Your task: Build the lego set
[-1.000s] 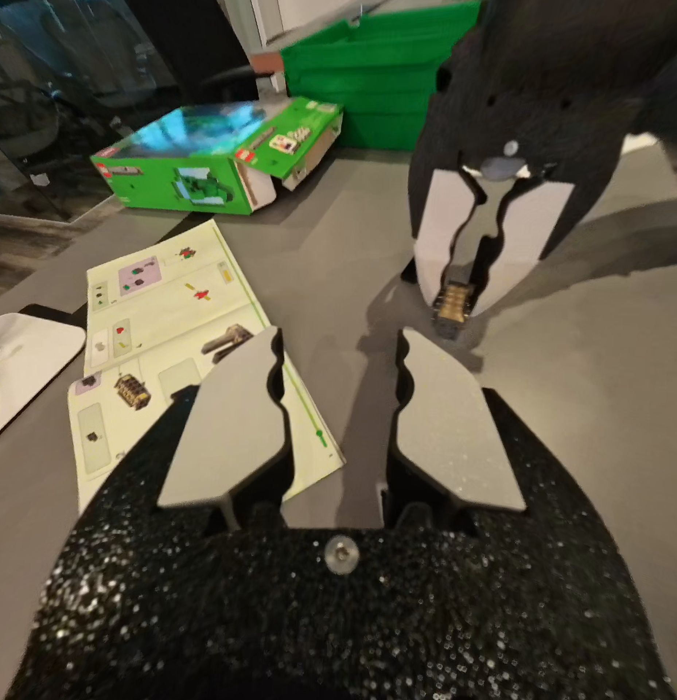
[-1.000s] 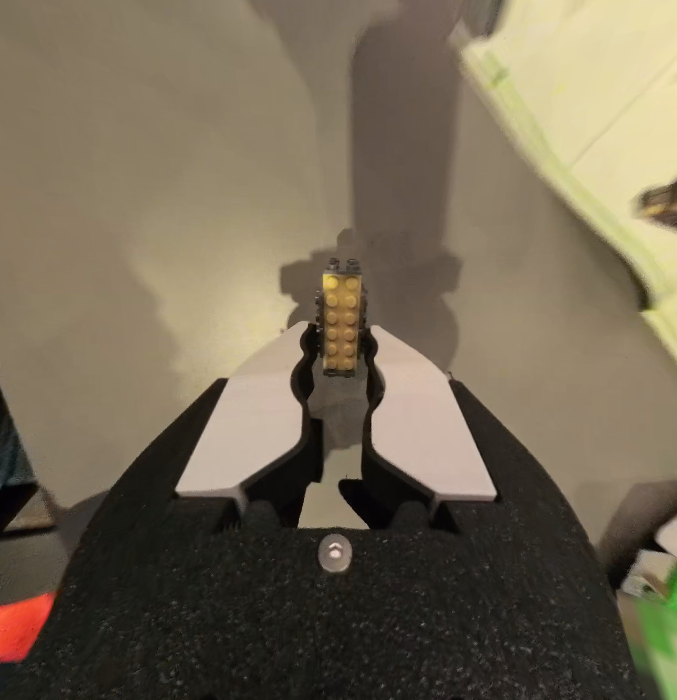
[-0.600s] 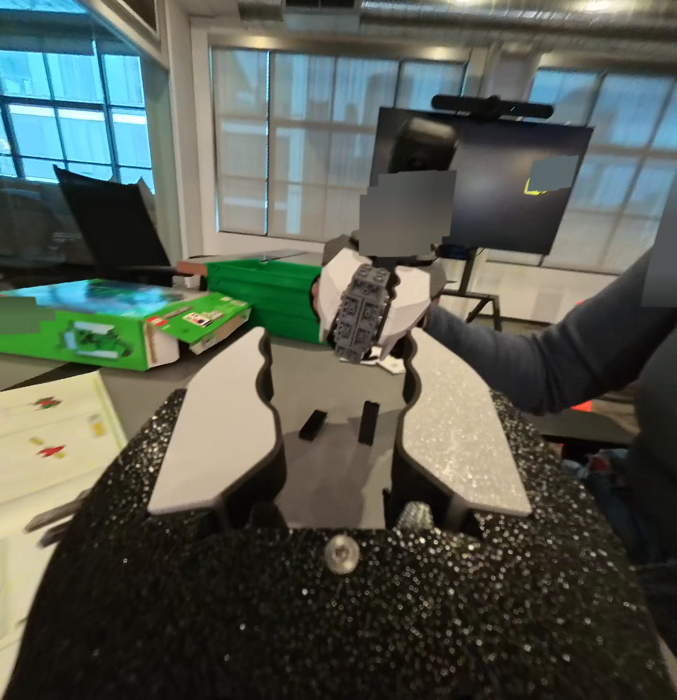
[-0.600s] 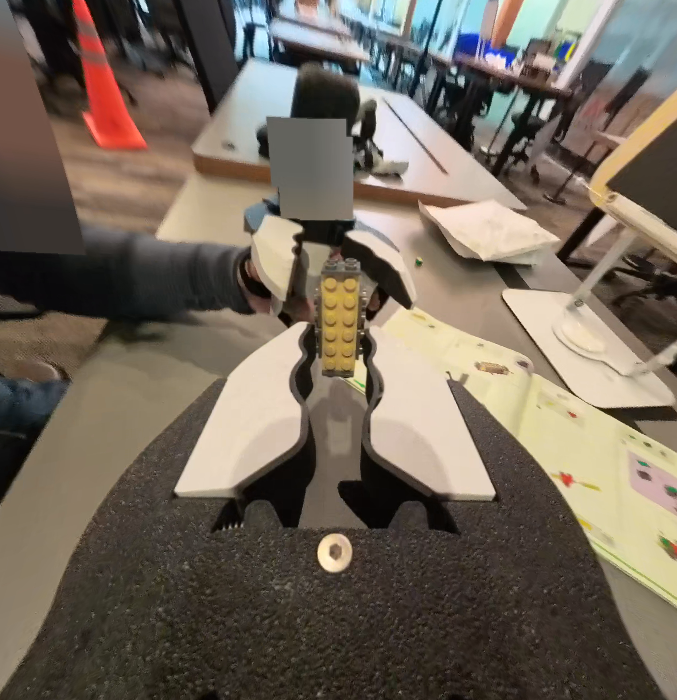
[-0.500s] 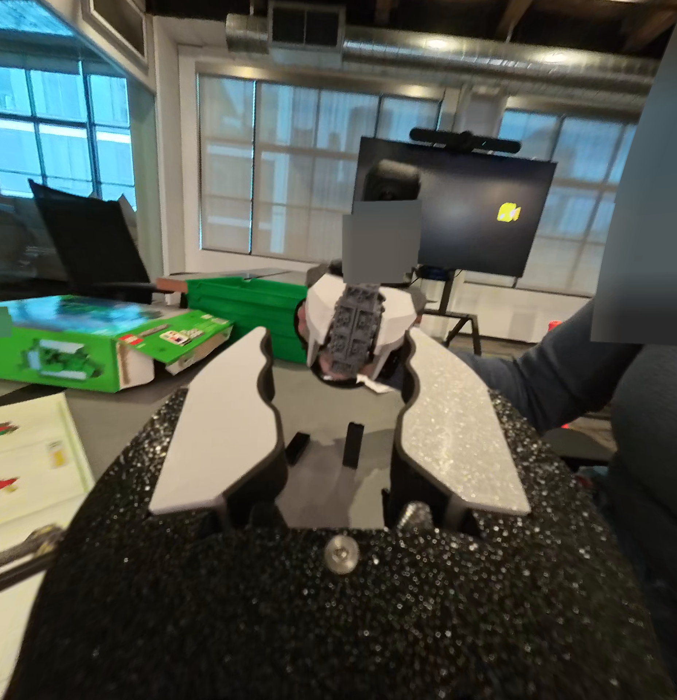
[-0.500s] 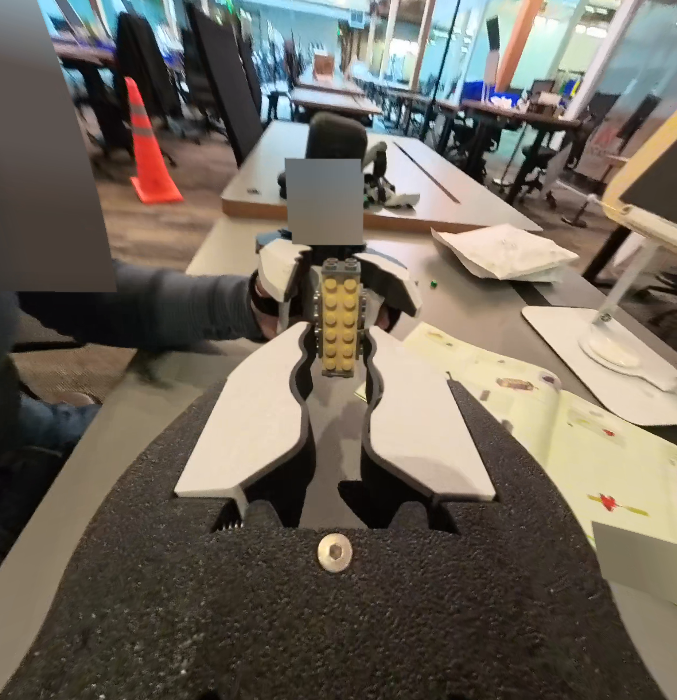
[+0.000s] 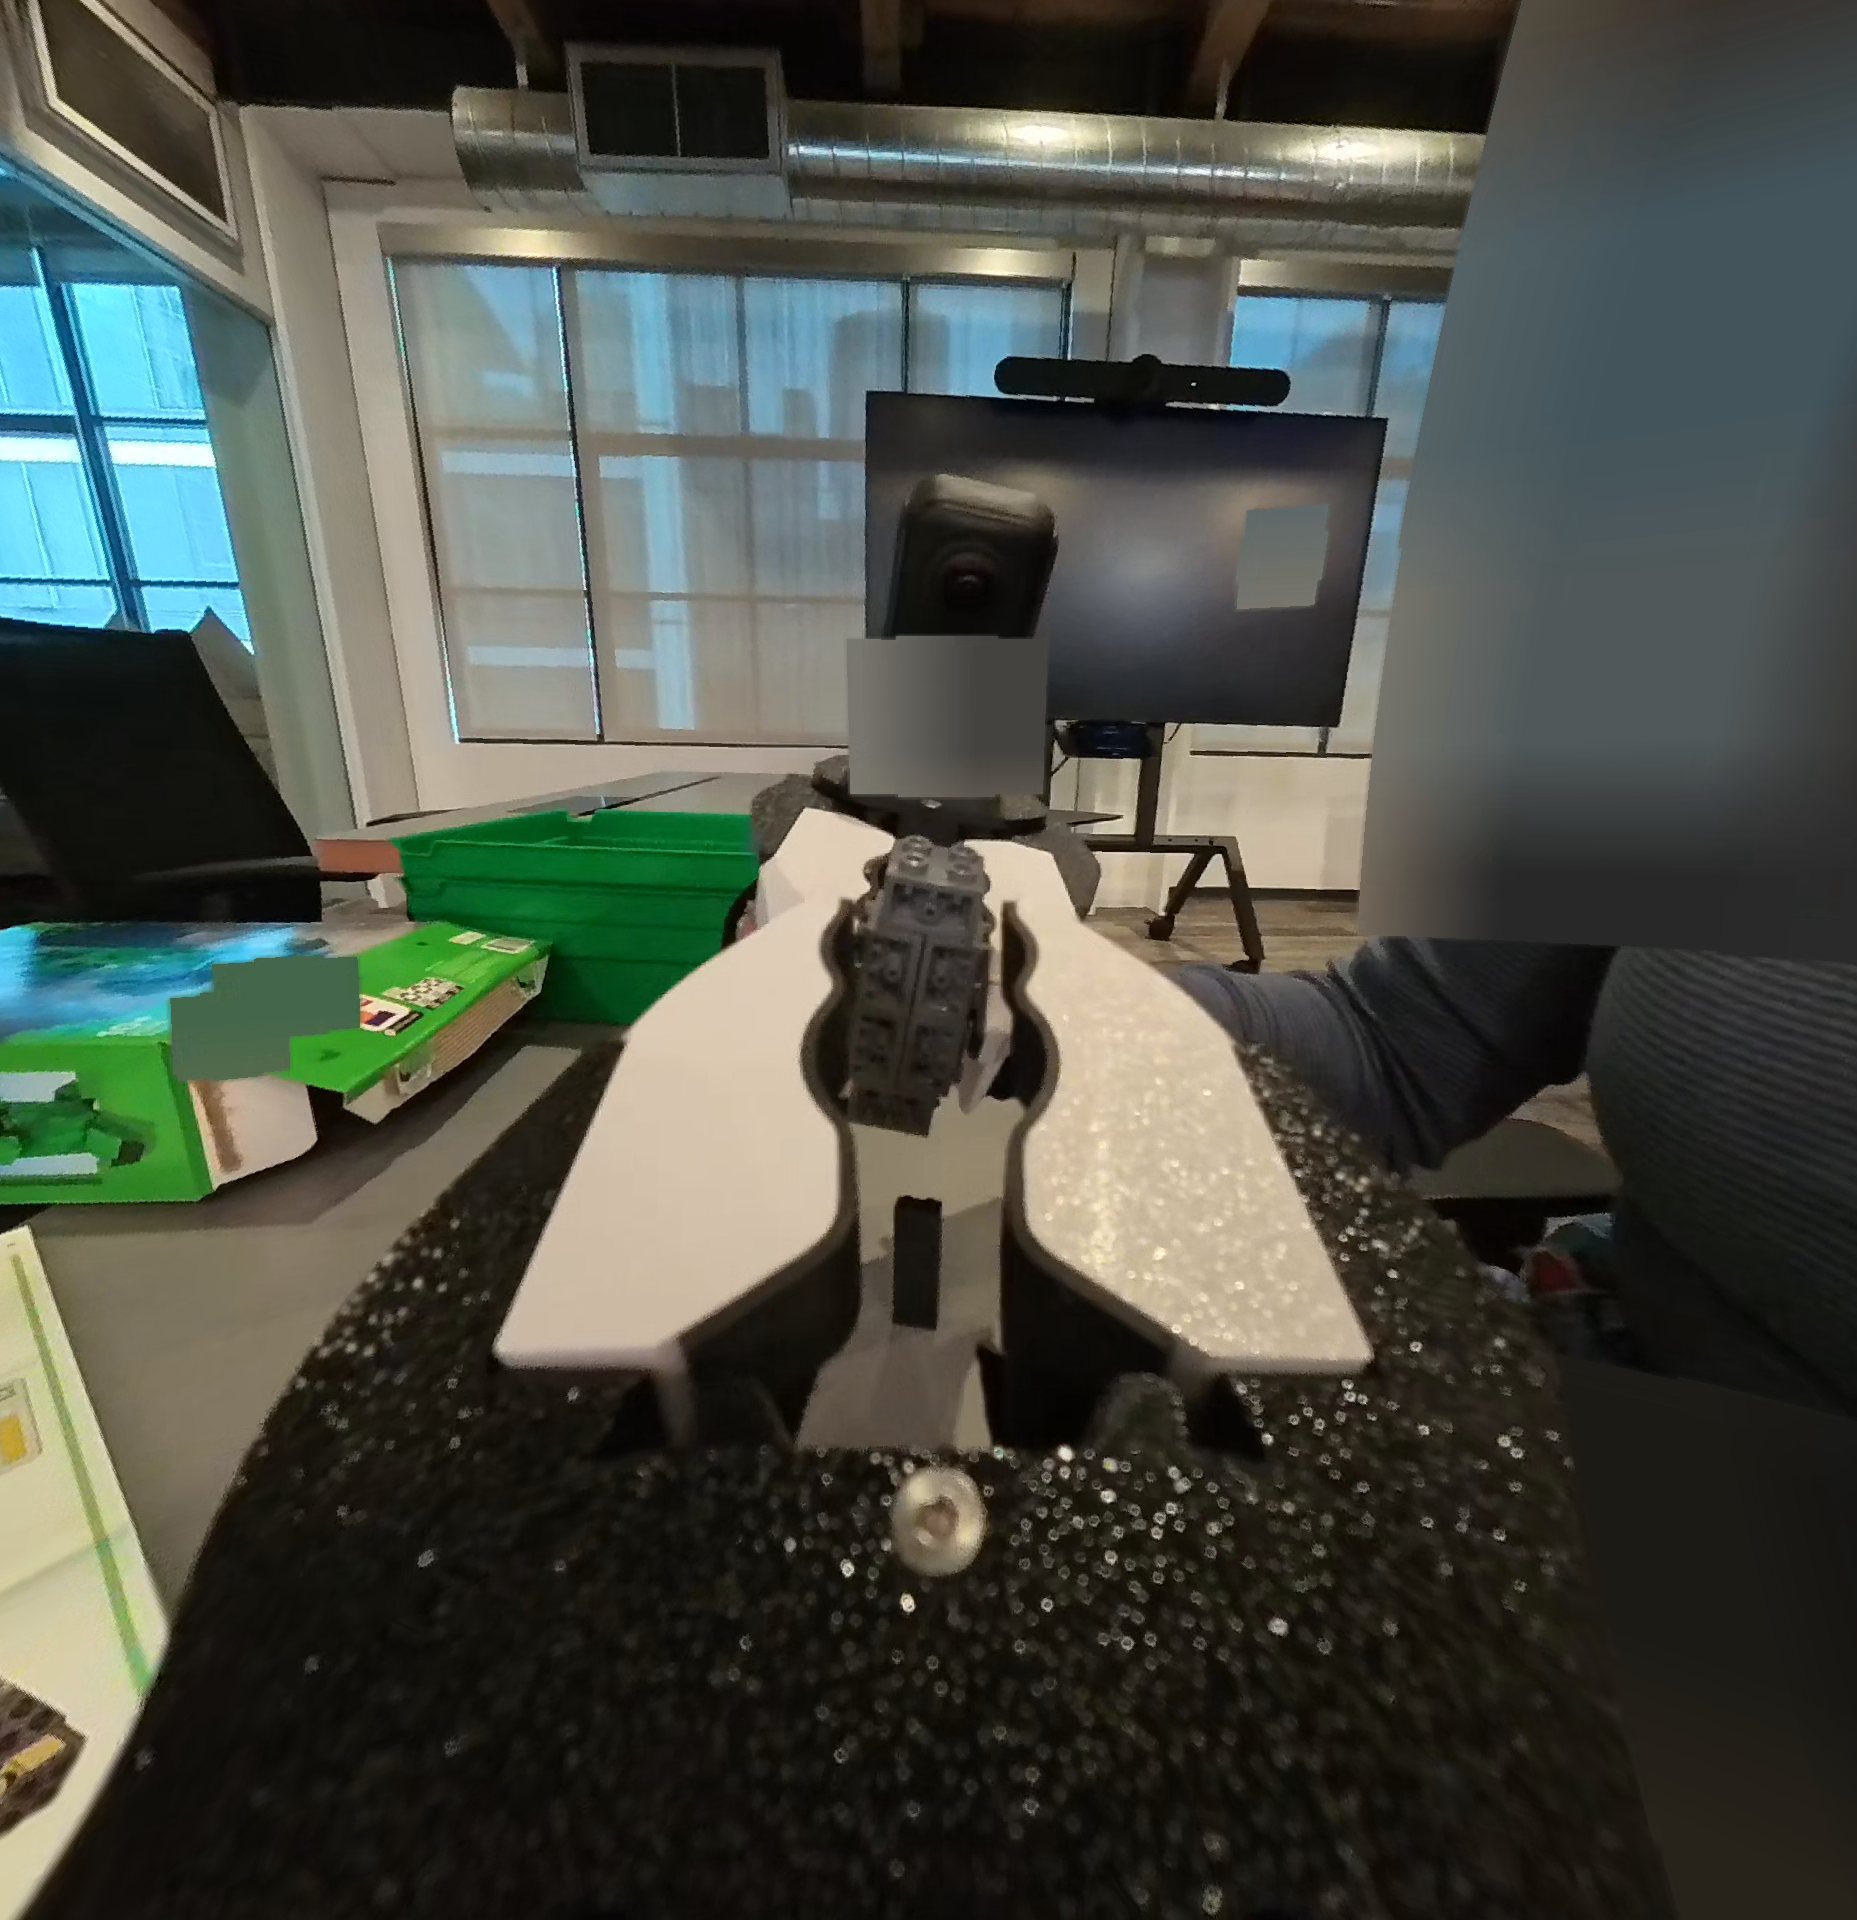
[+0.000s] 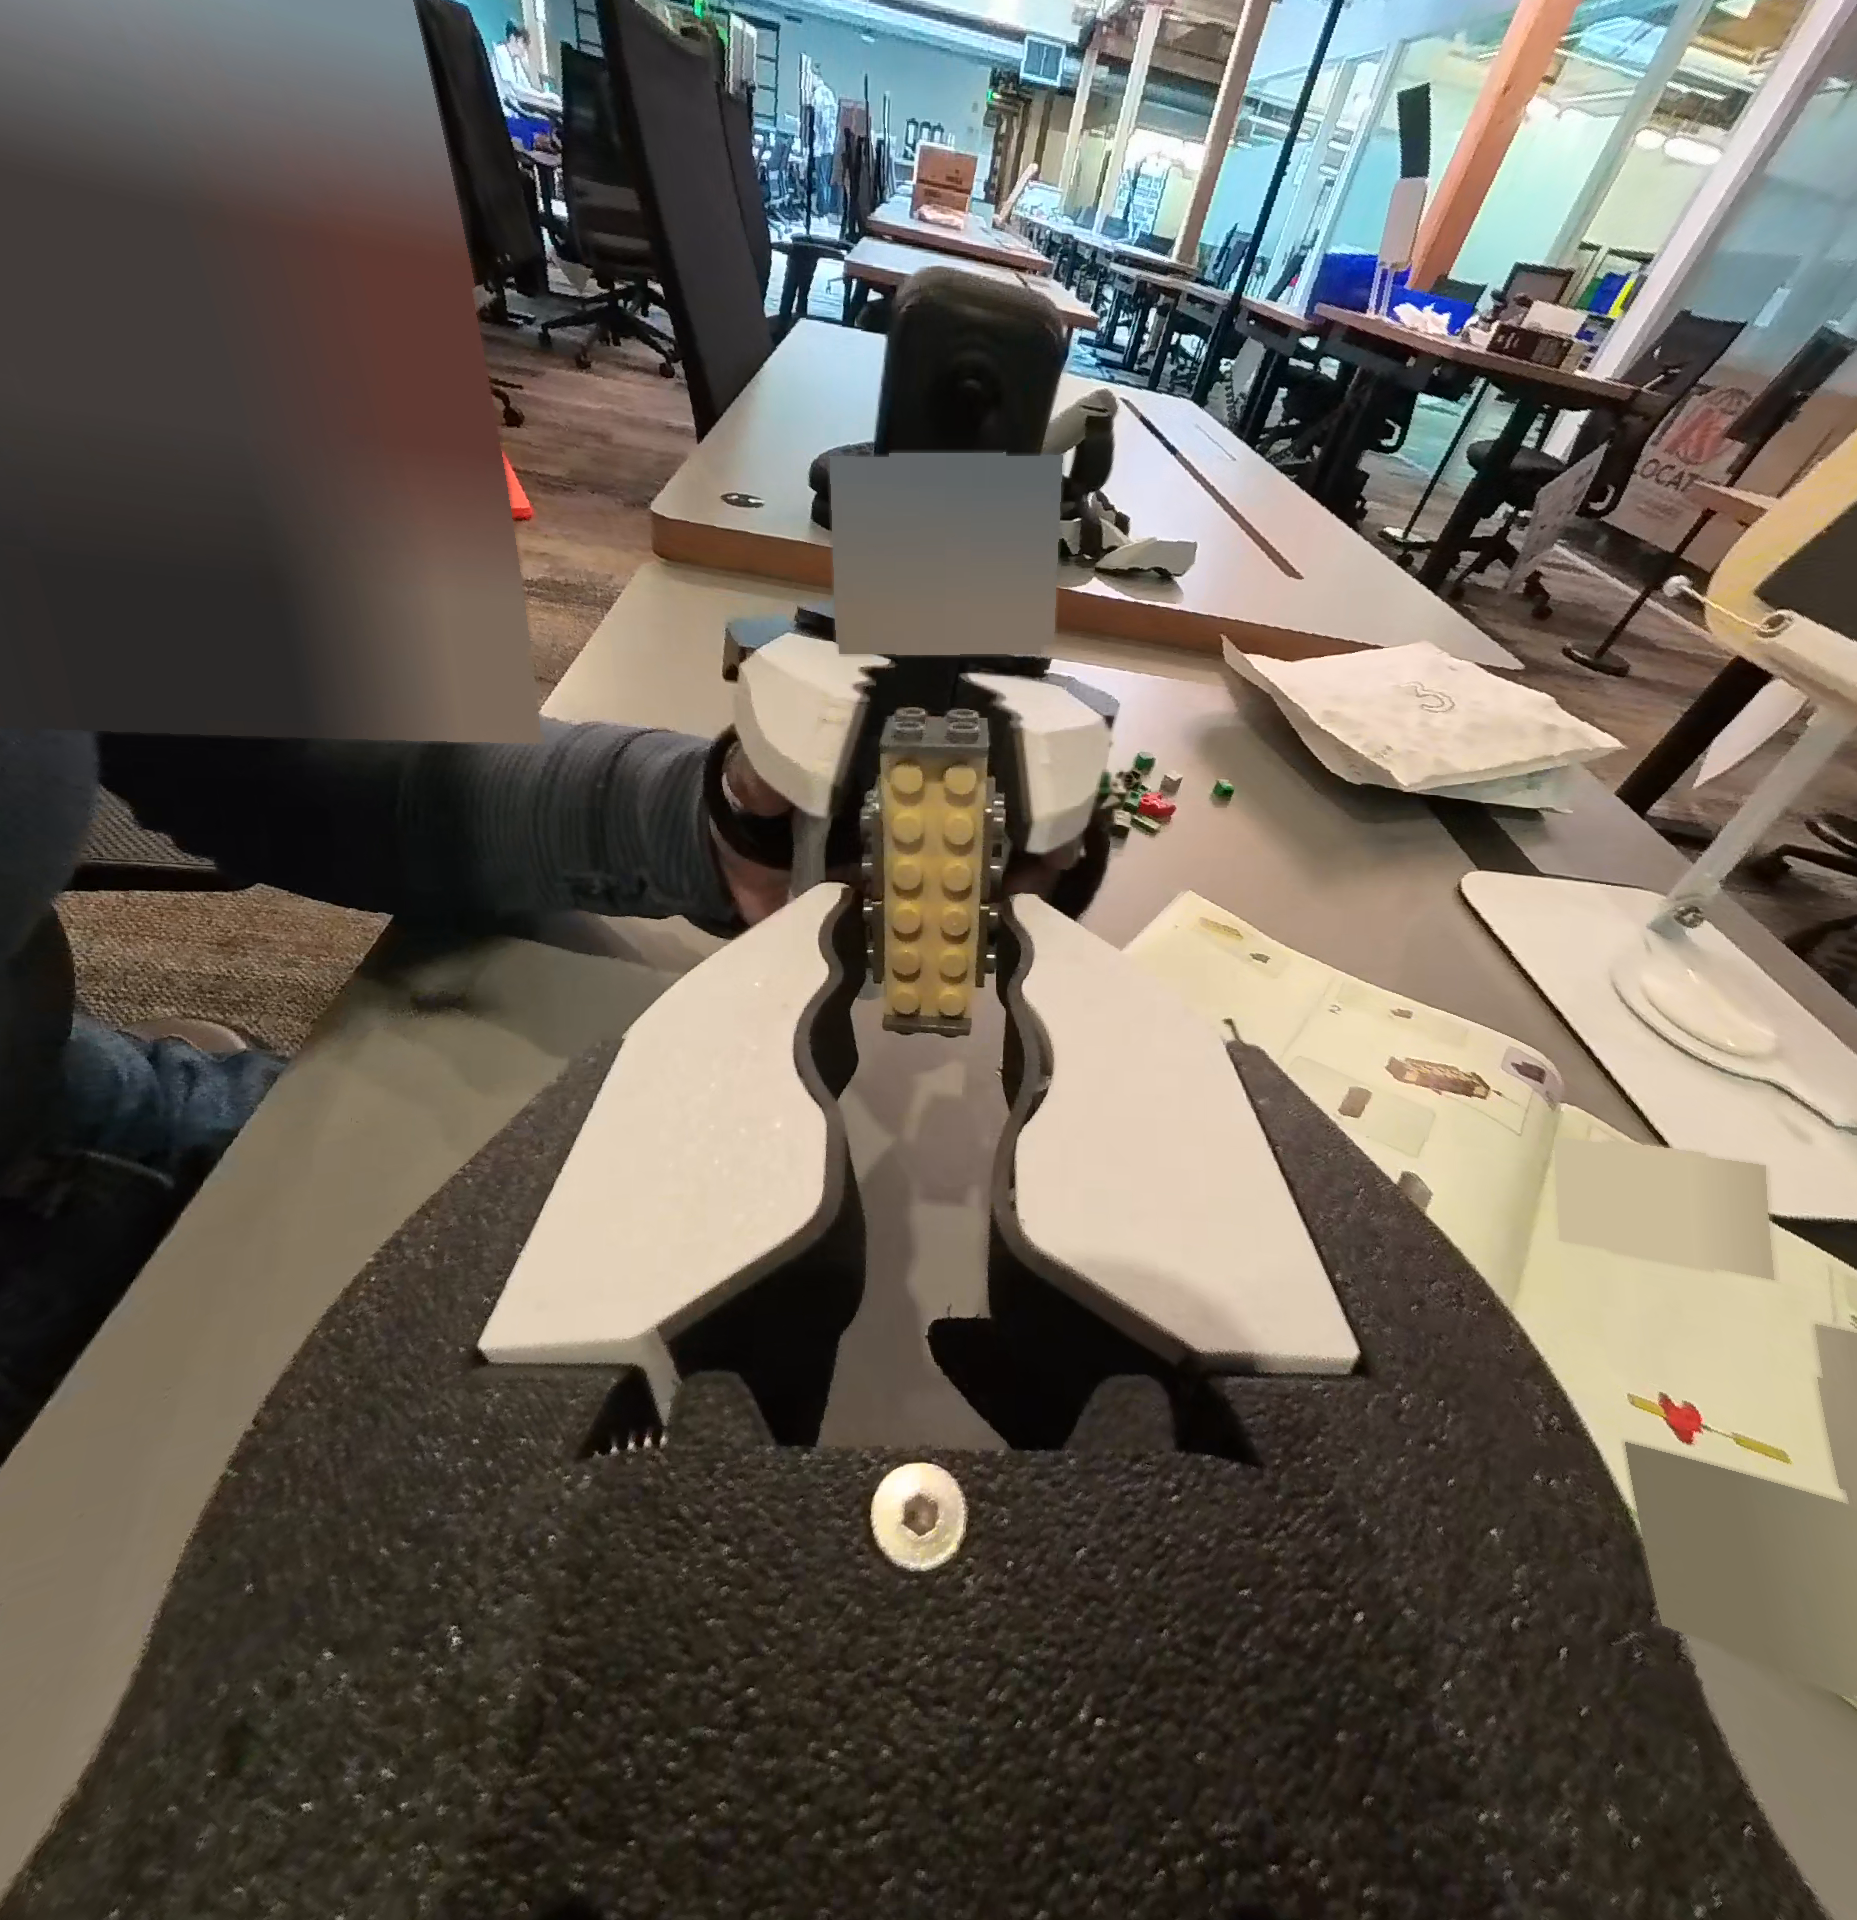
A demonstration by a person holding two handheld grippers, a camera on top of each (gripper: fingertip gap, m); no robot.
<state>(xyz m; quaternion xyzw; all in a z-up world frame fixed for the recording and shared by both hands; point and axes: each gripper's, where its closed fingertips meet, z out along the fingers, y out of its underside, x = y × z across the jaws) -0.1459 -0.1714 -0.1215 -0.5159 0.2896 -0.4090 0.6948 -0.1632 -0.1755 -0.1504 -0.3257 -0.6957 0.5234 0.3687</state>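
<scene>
Grey-and-tan studded brick assembly (image 8: 931, 883), lifted clear of the grey table (image 8: 280, 1143): I keep my right gripper (image 8: 924, 935) fingers clamped on it, while the left gripper (image 7: 919, 961) fingers narrow around it, seemingly for a handover.

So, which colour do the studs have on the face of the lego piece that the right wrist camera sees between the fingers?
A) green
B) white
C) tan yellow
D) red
C: in the right wrist view the lego piece held in the right gripper shows two rows of tan yellow studs on a grey frame.
</scene>
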